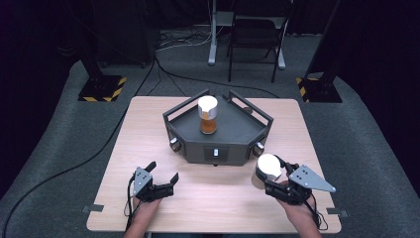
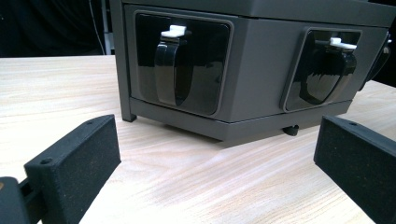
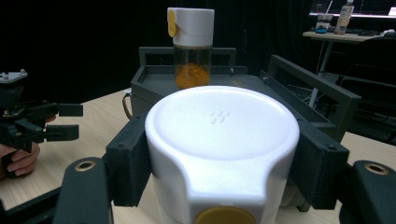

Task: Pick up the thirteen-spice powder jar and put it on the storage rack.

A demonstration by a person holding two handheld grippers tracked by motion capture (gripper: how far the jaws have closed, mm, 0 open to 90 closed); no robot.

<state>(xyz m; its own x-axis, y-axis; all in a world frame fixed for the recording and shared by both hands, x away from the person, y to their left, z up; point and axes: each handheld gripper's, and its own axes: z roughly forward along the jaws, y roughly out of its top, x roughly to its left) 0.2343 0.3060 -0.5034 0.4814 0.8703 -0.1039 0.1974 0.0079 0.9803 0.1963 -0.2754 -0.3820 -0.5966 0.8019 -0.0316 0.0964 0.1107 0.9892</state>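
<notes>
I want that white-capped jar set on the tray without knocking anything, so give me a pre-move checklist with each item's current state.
1. Right tool clamped on the white-capped jar: ok, pads press both sides of the cap.
2. Jar clear of the light wooden table: cannot tell.
3. Free floor on the dark grey railed tray: ok.
4. White-capped glass jar of orange powder upright on the tray: ok.
5. Left tool out of the path: ok, open, low at the left.
</notes>
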